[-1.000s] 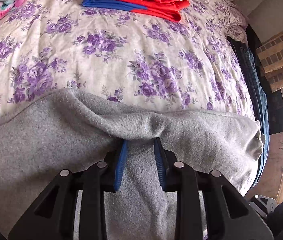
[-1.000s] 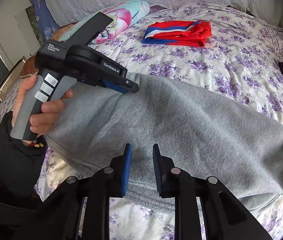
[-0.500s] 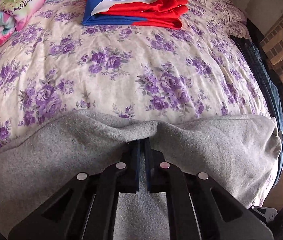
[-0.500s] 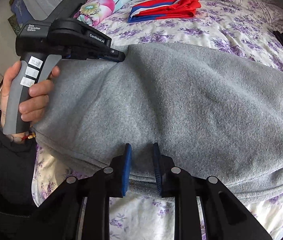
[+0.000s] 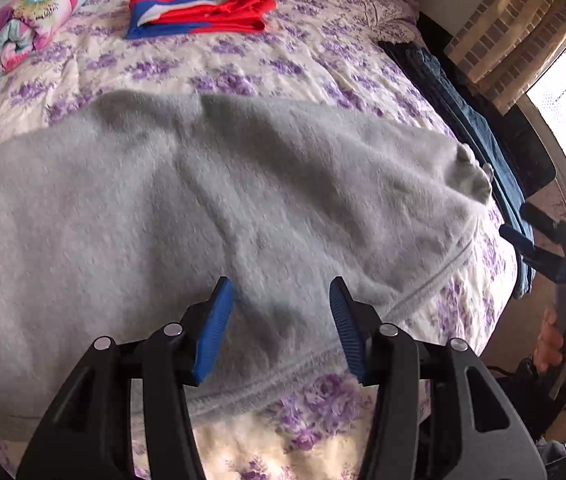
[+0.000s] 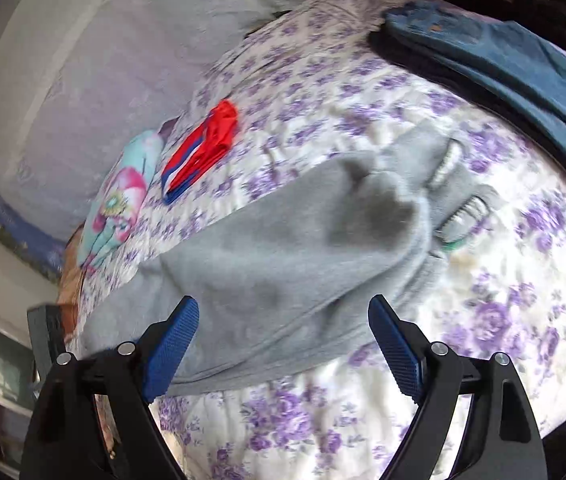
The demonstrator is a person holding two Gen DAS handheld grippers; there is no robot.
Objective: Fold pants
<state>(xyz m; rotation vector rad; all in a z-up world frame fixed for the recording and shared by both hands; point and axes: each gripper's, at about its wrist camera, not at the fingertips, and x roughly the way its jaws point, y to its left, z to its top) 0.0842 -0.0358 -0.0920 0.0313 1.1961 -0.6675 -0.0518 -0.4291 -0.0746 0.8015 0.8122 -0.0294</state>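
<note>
**Operator:** Where are the pants, and how do the jaws stand?

**Technician:** The grey pants (image 5: 211,208) lie folded lengthwise across the near part of the bed (image 5: 267,64), waistband end to the right. The left gripper (image 5: 279,320) and right gripper (image 6: 283,344) both hover over the fabric, jaws spread apart and holding nothing, probably so the cloth can settle flat.

**Operator:** Any containers?

**Technician:** None visible. A folded red-and-blue garment (image 5: 203,10) lies on the far side of the bed, well apart from the pants; dark blue clothing (image 6: 515,64) lies along the right edge.
</note>
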